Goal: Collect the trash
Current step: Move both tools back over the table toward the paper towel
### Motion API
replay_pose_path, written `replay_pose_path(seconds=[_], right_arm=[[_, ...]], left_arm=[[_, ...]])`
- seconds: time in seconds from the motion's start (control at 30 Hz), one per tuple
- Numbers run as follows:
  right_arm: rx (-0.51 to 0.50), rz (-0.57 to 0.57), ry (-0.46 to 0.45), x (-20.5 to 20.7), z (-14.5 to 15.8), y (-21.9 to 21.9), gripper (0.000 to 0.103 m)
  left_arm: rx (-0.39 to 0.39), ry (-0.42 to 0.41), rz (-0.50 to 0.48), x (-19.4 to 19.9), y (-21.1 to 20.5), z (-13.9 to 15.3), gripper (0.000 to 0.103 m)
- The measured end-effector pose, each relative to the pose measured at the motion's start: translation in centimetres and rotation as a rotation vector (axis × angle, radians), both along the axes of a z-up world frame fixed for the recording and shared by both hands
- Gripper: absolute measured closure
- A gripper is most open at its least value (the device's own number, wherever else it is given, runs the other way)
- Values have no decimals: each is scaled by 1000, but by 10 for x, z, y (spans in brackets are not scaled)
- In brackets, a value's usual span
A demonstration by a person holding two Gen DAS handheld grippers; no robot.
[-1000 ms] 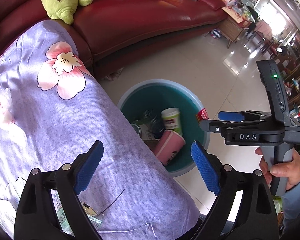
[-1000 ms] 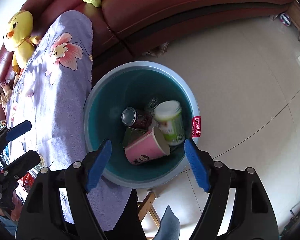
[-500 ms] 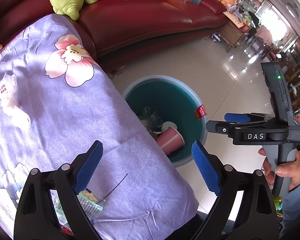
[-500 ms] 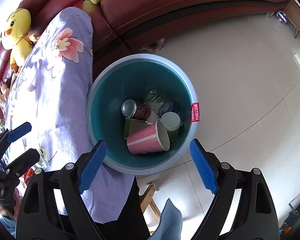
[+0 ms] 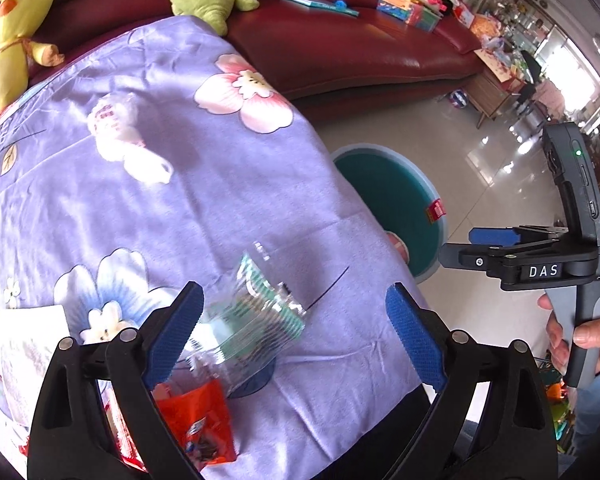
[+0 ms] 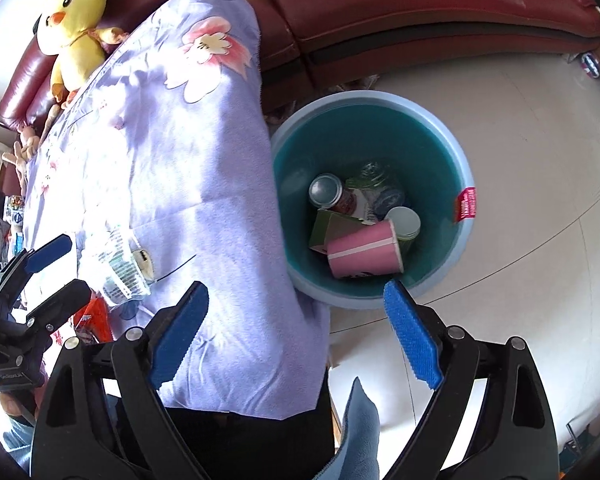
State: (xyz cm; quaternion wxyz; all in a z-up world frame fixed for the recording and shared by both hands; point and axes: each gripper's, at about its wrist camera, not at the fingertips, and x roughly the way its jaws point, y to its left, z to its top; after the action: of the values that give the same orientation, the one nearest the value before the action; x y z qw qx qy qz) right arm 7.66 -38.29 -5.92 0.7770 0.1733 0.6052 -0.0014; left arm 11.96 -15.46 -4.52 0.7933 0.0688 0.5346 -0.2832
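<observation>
Now the blue bin point(image 6: 458, 248) stands on the tiled floor, hard against the edge of the table draped in a purple floral cloth point(image 5: 180, 168). Inside the bin lie a pink paper cup point(image 6: 366, 254), a drink can point(image 6: 328, 194), a green carton point(image 6: 334, 226) and a white-lidded cup point(image 6: 404, 222). The right gripper point(image 6: 296, 328) hangs above the table edge on the near side of the bin; its jaws have just been opening and stand wide, with nothing between the blue pads. The left gripper point(image 5: 294, 336) hovers over the cloth, farther from the bin, its jaws also spread and pressing on nothing. A crumpled clear plastic bottle point(image 5: 248, 320) with a green label lies on the cloth beneath the left gripper, close to its left pad, with an orange snack wrapper point(image 5: 200, 424) just beside the bottle, on the side away from the bin. A yellow duck plush point(image 6: 74, 28) sits on the red sofa point(image 6: 420, 8) beyond the table.
</observation>
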Motion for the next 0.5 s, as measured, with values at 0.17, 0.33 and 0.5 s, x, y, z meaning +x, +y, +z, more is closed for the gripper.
replay_pose_path(seconds=[0.17, 0.33, 0.5], right_arm=[[1, 69, 14, 5, -1, 47, 18], [-19, 138, 18, 12, 5, 87, 18], [-44, 177, 24, 24, 11, 115, 18]], left_arm=[[24, -19, 57, -2, 51, 1, 10], [69, -46, 134, 4, 107, -1, 10], [128, -27, 235, 20, 168, -20, 9]])
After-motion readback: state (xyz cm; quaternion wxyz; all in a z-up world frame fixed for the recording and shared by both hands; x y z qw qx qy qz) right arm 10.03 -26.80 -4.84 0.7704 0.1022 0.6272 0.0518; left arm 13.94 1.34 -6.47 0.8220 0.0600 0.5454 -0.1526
